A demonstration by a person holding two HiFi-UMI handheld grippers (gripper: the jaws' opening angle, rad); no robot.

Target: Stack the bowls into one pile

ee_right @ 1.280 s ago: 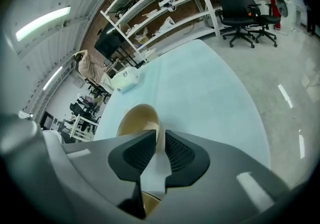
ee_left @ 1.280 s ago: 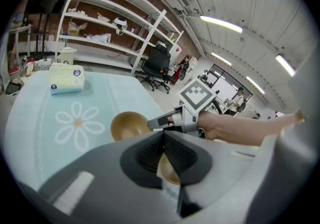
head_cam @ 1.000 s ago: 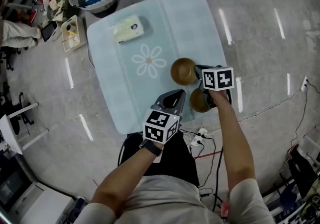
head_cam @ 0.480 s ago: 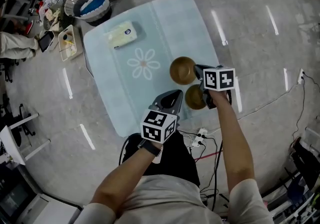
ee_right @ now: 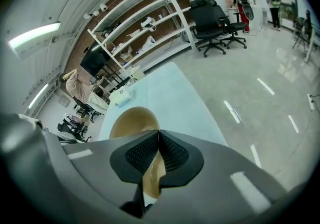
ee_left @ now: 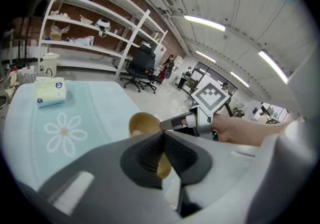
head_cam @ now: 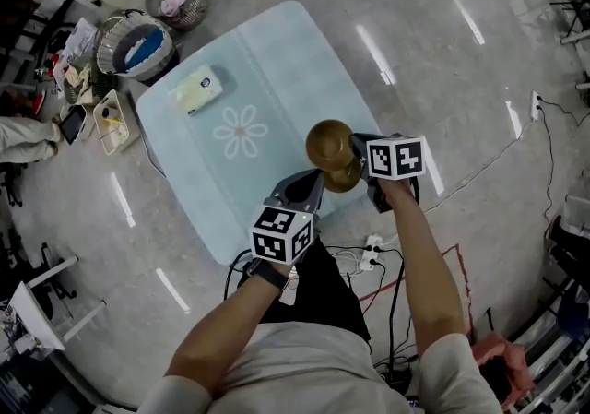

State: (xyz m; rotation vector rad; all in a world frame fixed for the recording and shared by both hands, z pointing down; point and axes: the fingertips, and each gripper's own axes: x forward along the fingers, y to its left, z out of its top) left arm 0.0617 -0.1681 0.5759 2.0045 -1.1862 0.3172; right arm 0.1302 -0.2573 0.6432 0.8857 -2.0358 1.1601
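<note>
- My right gripper [head_cam: 358, 141]: jaws clamped on the rim of the upper bowl [head_cam: 327, 140]. In the right gripper view the tan wall runs between the pads [ee_right: 172, 154].
- The upper bowl is mouth up and sits at 9 o'clock of the right jaw tips. In the head view it covers the 11 o'clock edge of the lower bowl [head_cam: 344, 183]. I cannot tell whether the two touch.
- The lower bowl is on the table [head_cam: 277, 53], near its 5 o'clock corner.
- My left gripper [head_cam: 314, 183]: pads met at the tips, at 9 o'clock of the lower bowl and just beside it. A tan strip shows in the gap behind the pads [ee_left: 150, 155]. I cannot tell whether it is pinched or only lies beyond.
- The left gripper view shows the upper bowl ahead at 11 o'clock, with a right jaw on its rim.
- A tissue pack [head_cam: 197, 90] lies at 10 o'clock of the flower print [head_cam: 241, 132], well apart from the bowls.
</note>
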